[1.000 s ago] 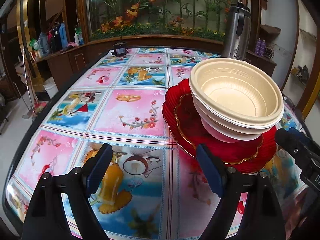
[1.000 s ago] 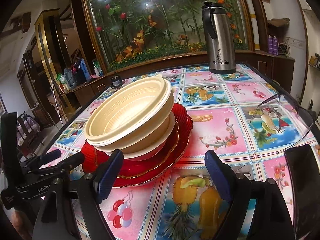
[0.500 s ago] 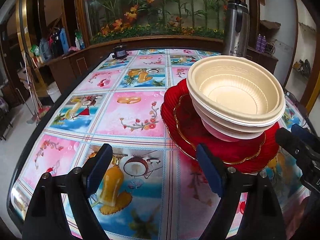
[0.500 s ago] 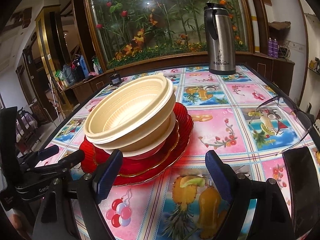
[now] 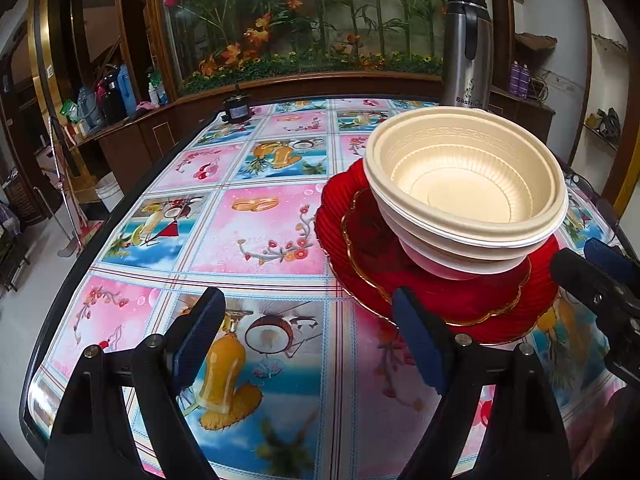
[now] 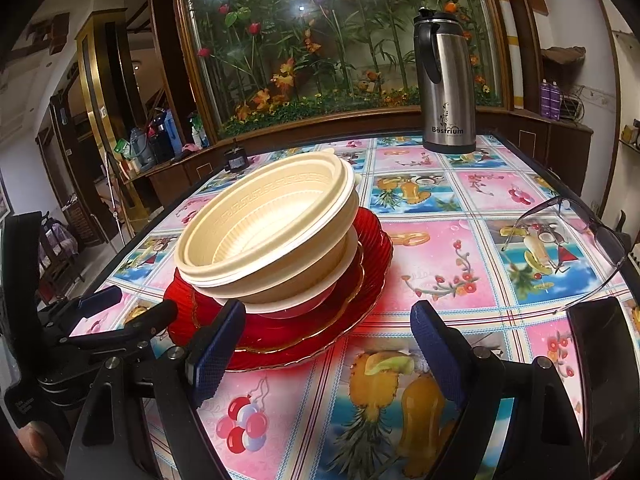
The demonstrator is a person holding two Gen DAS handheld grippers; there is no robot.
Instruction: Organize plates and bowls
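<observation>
Glossy oilcloth printed with pink and blue squares of fruit, cocktails and flowers covers the table (image 5: pixel 256 236), whose dark edge curves along the left of the left wrist view. Behind it a wood-framed glass display of artificial plants and orange and red flowers (image 6: pixel 340 40) fills the upper middle of both views. One tall brushed-steel flask (image 6: pixel 446 84) with a black handle and lid stands upright on the far part of the table, at upper right in both views. One small dark gadget (image 5: pixel 237 109) sits at the far table edge, too small to identify. One pair of clear glasses (image 6: pixel 568 256) lies at the right edge of the right wrist view. The stack sits right of centre in the left wrist view and left of centre in the right: two red plates (image 5: pixel 400 272), a large ribbed one below and a smaller gold-rimmed scalloped one on it, carry nested round cream bowls (image 5: pixel 468 184) of matte plastic with fluted inner walls and a key-pattern band under the rim; at least three rims show, the exact count unclear. The left gripper (image 5: pixel 310 340) is spread wide with nothing between its blue textured pads, low in its own frame just before the plates. The right gripper (image 6: pixel 326 350) is likewise spread wide and empty, near the plates' front edge.
</observation>
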